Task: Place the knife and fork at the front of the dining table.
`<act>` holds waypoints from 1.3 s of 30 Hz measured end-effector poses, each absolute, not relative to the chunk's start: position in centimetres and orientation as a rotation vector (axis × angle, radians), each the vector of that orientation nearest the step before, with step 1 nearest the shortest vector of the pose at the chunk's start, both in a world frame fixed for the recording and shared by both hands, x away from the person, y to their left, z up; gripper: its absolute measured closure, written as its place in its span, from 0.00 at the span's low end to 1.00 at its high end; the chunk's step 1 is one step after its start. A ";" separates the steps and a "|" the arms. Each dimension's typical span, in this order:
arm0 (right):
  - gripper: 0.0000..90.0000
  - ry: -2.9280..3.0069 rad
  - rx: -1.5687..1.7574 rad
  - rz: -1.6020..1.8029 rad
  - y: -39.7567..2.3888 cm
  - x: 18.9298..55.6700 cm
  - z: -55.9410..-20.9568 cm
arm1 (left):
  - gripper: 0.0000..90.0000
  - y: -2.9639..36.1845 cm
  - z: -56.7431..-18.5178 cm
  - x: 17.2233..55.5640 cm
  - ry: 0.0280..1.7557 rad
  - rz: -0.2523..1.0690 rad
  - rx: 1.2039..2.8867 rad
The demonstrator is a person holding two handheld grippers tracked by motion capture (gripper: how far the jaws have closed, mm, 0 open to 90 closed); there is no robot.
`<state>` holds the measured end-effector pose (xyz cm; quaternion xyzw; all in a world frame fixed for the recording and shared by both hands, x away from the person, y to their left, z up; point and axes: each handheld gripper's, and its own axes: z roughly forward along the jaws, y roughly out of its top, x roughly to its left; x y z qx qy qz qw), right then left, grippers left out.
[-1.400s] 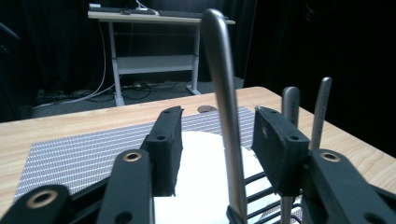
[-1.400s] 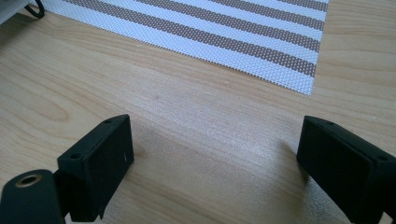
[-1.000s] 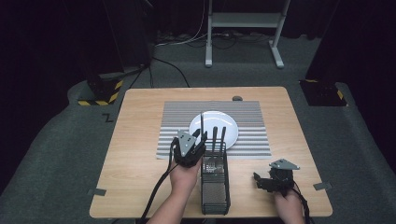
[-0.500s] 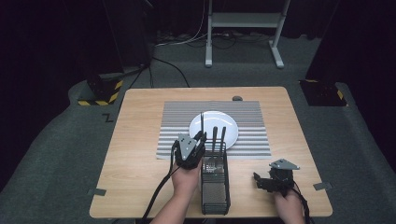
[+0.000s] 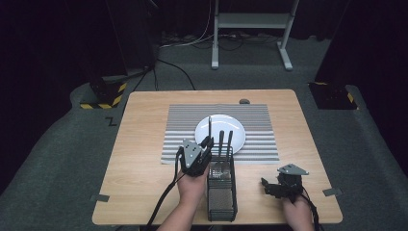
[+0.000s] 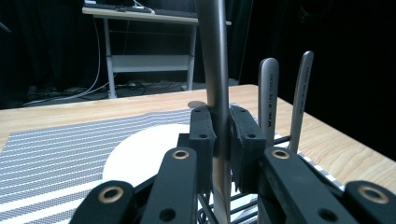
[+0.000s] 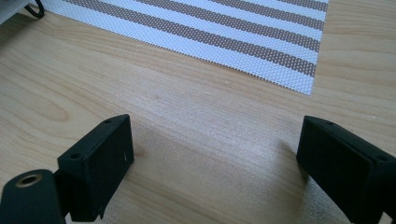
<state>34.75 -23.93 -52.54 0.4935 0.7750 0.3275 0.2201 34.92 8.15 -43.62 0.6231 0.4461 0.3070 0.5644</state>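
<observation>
My left gripper (image 5: 207, 143) is shut on the thin metal handle of a utensil (image 5: 210, 126) that stands upright in a black wire caddy (image 5: 221, 197) at the front middle of the table. In the left gripper view the pads (image 6: 201, 135) press the handle (image 6: 215, 56) from both sides, with my left gripper (image 6: 219, 126) just above the caddy's top. Two other utensil handles (image 5: 225, 141) stand in the caddy to its right. My right gripper (image 5: 265, 185) rests open on the bare wood at the front right, with nothing between its jaws (image 7: 219, 158).
A white plate (image 5: 231, 125) lies on a striped placemat (image 5: 260, 120) just behind the caddy. A small dark object (image 5: 244, 101) sits near the table's far edge. Bare wood (image 5: 144, 159) surrounds the mat on the left, right and front.
</observation>
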 end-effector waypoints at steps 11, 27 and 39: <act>0.12 2.142 1.368 0.906 -23.9 34.7 -52.5 | 0.90 8.2 -43.6 33.9 1.030 0.713 1.435; 0.12 2.141 1.367 0.907 -23.9 34.7 -52.5 | 0.91 8.3 -42.6 33.0 0.985 0.743 1.365; 0.12 2.142 1.368 0.906 -23.9 34.7 -52.5 | 0.91 8.5 -40.8 32.4 0.920 0.735 1.298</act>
